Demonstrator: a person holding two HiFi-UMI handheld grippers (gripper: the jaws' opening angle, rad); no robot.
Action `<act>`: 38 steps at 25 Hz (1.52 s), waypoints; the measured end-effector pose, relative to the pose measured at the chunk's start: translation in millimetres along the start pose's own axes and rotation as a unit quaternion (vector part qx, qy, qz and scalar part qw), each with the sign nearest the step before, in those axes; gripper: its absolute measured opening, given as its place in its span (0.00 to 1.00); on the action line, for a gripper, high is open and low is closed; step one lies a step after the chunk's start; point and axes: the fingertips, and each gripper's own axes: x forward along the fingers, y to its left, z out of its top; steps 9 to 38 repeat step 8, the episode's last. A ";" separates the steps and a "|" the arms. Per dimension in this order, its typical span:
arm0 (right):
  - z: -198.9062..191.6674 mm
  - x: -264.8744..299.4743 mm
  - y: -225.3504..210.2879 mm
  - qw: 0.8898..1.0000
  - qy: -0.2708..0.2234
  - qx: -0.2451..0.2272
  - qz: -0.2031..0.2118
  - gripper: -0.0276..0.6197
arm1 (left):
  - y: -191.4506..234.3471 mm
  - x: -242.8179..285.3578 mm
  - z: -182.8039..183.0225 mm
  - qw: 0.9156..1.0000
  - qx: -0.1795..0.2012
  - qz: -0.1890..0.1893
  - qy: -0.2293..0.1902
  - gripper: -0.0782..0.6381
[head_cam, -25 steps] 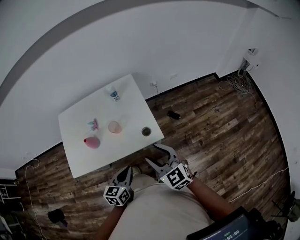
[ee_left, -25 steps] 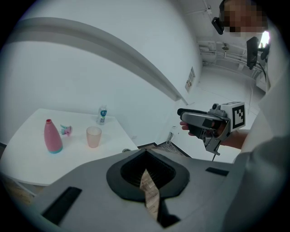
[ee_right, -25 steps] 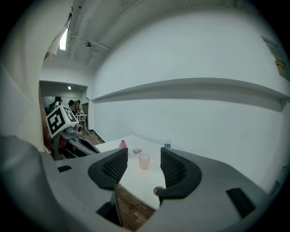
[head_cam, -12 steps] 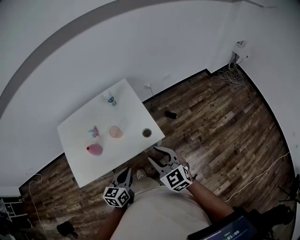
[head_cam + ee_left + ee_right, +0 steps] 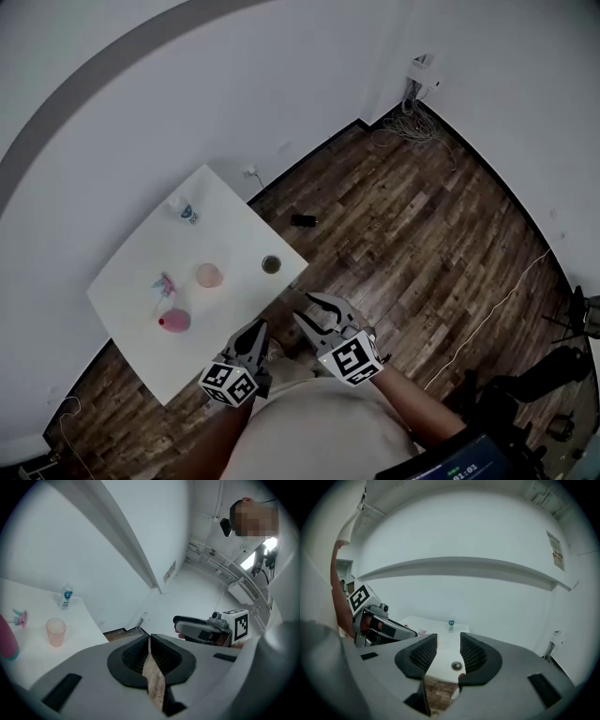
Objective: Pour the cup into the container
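Observation:
A translucent pink cup (image 5: 208, 275) stands upright near the middle of the white table (image 5: 131, 281); the left gripper view shows the cup (image 5: 56, 632) too. A small round container (image 5: 271, 264) with a dark inside sits by the table's near right corner, and its open top (image 5: 456, 666) appears between the right jaws, far off. My left gripper (image 5: 255, 330) is held close to the body, short of the table, jaws shut (image 5: 149, 641) on nothing. My right gripper (image 5: 305, 309) hovers beside it with a narrow gap (image 5: 449, 644) and nothing between its pads.
A small water bottle (image 5: 184, 212) stands at the table's far edge. A pink spray bottle (image 5: 172, 314) stands at the left. Dark wood floor surrounds the table; a small black object (image 5: 302, 220) lies on it, and cables (image 5: 403, 122) pile in the far corner.
The head view has swung, so the table sits further left and lower in it. The right jaws have narrowed. Both grippers stay near the body, the left one slightly raised.

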 end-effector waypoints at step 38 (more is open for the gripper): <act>3.5 15.3 11.2 0.999 0.011 0.016 -0.047 0.29 | 15.4 1.3 -8.4 0.999 -0.001 -0.047 0.028 0.12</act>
